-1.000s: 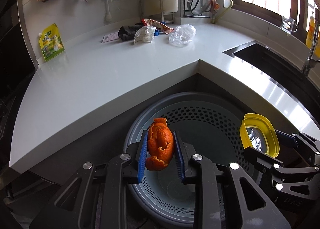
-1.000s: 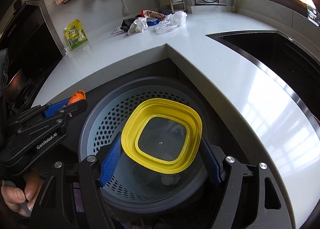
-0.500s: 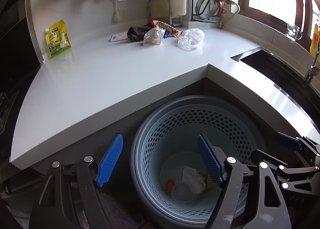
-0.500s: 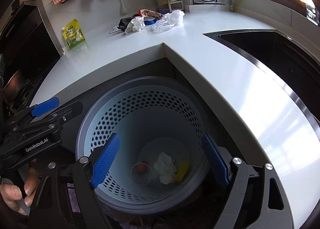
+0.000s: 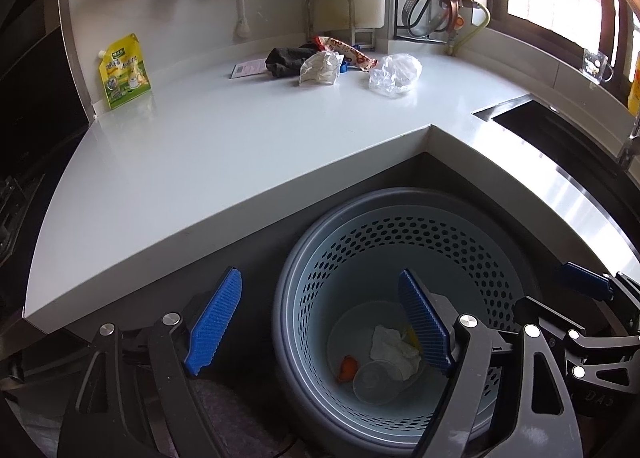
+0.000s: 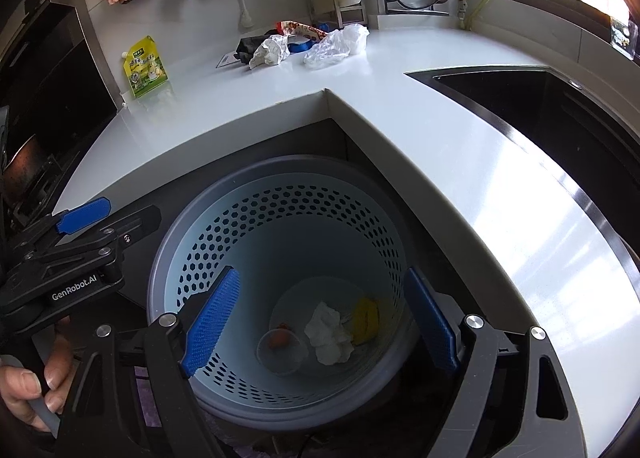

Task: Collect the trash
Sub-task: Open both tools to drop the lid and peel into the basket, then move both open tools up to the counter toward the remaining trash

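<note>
Hanging over the bin (image 5: 400, 225), the left gripper (image 5: 320, 322) and right gripper (image 6: 320, 322) stand wide and empty, jaws just opened; the orange peel (image 5: 347, 366) and yellow lid (image 6: 366, 318) they carried a second ago now lie at the bottom beside crumpled tissue (image 6: 330, 332). More trash — wrappers (image 5: 320, 67) and a clear bag (image 5: 394, 73) — waits at the table's (image 5: 220, 145) far end.

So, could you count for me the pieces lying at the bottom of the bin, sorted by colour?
White: 1, crumpled tissue
Yellow: 1, container lid
Orange: 1, peel
Clear: 1, round plastic lid
Total: 4, all inside the perforated bin
</note>
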`<action>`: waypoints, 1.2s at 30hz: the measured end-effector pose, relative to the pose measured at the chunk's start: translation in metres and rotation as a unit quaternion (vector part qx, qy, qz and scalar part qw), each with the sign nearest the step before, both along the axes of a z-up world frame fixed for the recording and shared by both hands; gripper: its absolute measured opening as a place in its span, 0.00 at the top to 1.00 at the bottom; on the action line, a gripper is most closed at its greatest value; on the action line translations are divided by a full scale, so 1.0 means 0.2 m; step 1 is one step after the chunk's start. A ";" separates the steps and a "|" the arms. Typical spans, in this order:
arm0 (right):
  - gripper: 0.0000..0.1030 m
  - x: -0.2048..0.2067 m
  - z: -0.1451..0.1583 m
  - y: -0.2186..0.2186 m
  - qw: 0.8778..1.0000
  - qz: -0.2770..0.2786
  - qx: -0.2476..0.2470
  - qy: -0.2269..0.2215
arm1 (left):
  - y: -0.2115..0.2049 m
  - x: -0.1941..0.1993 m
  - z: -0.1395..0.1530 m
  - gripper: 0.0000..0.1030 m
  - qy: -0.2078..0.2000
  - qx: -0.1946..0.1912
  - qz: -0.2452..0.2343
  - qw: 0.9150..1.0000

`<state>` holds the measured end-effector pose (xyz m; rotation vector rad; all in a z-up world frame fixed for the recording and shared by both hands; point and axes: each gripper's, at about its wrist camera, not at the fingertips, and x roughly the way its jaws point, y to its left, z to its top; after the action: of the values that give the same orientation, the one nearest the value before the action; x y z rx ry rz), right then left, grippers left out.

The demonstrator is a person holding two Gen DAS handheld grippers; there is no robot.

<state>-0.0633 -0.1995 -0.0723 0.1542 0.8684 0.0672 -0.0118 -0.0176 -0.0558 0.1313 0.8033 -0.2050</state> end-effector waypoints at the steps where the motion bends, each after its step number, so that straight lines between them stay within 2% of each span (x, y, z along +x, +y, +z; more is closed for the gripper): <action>1: 0.22 0.00 0.00 0.00 1.000 -0.001 -0.001 -0.001 | 0.00 0.00 0.00 0.22 0.000 0.001 0.001 1.000; 5: 0.22 -0.01 0.01 0.01 1.000 -0.005 -0.006 -0.008 | 0.01 -0.01 0.02 0.17 -0.007 0.005 0.005 1.000; 9: 0.22 -0.01 0.03 0.00 1.000 -0.015 -0.016 -0.019 | 0.03 -0.02 0.05 0.07 -0.023 0.008 0.017 1.000; 13: 0.19 -0.02 0.06 0.00 0.998 -0.027 -0.024 -0.043 | 0.06 -0.01 0.09 0.06 -0.036 0.004 0.032 0.999; 21: 0.19 0.02 0.17 0.01 0.989 -0.073 -0.091 -0.094 | 0.10 0.05 0.20 0.06 -0.075 0.002 0.063 0.995; 27: 0.19 0.19 0.33 -0.03 0.982 -0.077 -0.129 -0.114 | 0.09 0.19 0.31 0.06 -0.090 -0.005 0.077 0.993; 32: 0.19 0.33 0.49 -0.01 0.968 -0.068 -0.185 -0.158 | 0.06 0.34 0.40 0.06 -0.099 -0.017 0.081 0.992; 36: 0.19 0.47 0.56 -0.05 0.966 -0.066 -0.183 -0.170 | 0.03 0.48 0.48 0.06 -0.109 -0.019 0.085 0.990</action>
<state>0.0317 -0.2098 0.0405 -0.1436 0.5138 -0.1871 0.0839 -0.0112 0.0396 0.0478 0.5886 -0.0444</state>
